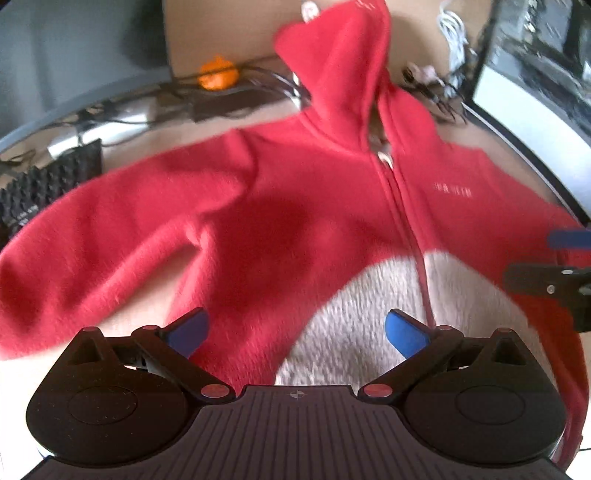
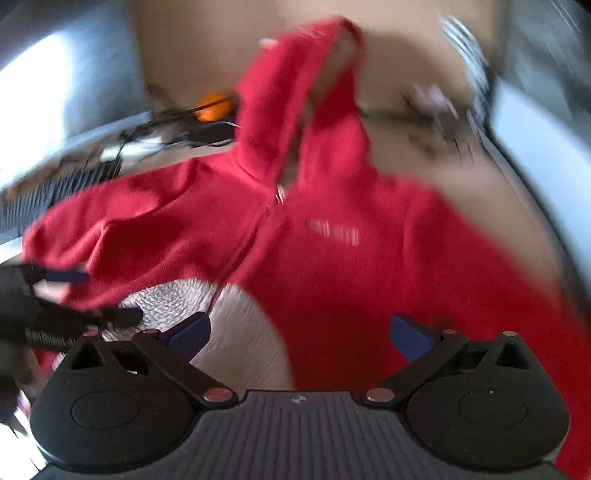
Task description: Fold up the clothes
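Red fleece zip-front hoodie with a cream pile panel at the lower front [image 1: 295,206]: lies front-up and spread on the tan surface [image 1: 155,147], hood pointing away from both cameras and propped against a brown cardboard sheet [image 1: 229,33] at the far edge. One sleeve stretches out flat toward the left of the left wrist view. The zip runs down the middle, through the cream panel. A small pale printed mark sits on the chest; it is too blurred to read.

Left hand-held gripper [image 1: 295,332]: black frame, blue fingertip pads, fingers spread wide with nothing between them, poised above the hoodie's lower front where red meets cream.

Right hand-held gripper [image 2: 299,332]: same build, fingers likewise spread and empty, poised above the lower front, to the right of the zip. Its blue tip shows at the right edge of the left wrist view, over the hoodie's side.

Far edge of surface: round orange object [image 1: 218,74], possibly a fruit, motion blur prevents certainty; dark tangled cables [image 1: 258,81]; white coiled cord [image 1: 454,33].

Left side: black ribbed block [image 1: 48,184], near the sleeve's end.
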`<state>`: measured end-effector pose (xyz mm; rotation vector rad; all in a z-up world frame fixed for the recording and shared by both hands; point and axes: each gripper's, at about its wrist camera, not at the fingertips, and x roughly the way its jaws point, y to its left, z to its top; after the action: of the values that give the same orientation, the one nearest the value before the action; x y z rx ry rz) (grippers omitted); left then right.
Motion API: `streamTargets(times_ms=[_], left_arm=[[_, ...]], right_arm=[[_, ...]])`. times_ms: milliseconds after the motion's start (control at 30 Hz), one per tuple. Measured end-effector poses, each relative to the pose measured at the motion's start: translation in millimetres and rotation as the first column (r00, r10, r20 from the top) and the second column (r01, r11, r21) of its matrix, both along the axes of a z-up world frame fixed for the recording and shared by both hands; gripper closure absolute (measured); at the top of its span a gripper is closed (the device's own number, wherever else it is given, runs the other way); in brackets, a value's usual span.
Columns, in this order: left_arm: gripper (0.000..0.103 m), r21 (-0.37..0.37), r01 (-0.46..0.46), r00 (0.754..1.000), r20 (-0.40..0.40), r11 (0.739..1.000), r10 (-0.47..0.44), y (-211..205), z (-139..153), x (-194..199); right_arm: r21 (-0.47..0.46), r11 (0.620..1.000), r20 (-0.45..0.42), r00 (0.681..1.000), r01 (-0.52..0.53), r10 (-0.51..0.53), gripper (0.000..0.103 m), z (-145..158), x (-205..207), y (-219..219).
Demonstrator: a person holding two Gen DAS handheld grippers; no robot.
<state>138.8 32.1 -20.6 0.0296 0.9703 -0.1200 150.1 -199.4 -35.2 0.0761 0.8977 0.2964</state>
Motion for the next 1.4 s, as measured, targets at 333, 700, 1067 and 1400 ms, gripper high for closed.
streamTargets(times_ms=[333, 700, 1067, 1400], left_arm=[[0.0, -0.101, 0.036, 0.999, -0.035, 0.994, -0.04, 6.4, -11.5, -14.6], [0.0, -0.161, 0.287, 0.958, 0.038, 0.944, -0.285, 9.1, 24.5, -75.1], [0.0, 0.069, 0.472, 0.882, -0.023, 0.879, -0.471, 4.8, 13.2, -139.2], [0.0, 0.126, 0.447, 0.893, -0.016, 0.886, -0.449, 20.3, 20.3, -137.9]], right_arm=[[-0.049, 0.998, 0.094, 0.994, -0.049, 0.053, 0.0, -39.2, 1.2, 3.9], [-0.112, 0.988, 0.113, 0.986, -0.11, 0.123, 0.0, 12.4, -20.5, -34.3], [-0.265, 0.948, 0.037, 0.981, -0.175, 0.192, 0.0, -10.4, -157.8, -57.9], [-0.334, 0.923, 0.062, 0.982, 0.191, -0.18, 0.0, -3.2, -182.8, -115.8]])
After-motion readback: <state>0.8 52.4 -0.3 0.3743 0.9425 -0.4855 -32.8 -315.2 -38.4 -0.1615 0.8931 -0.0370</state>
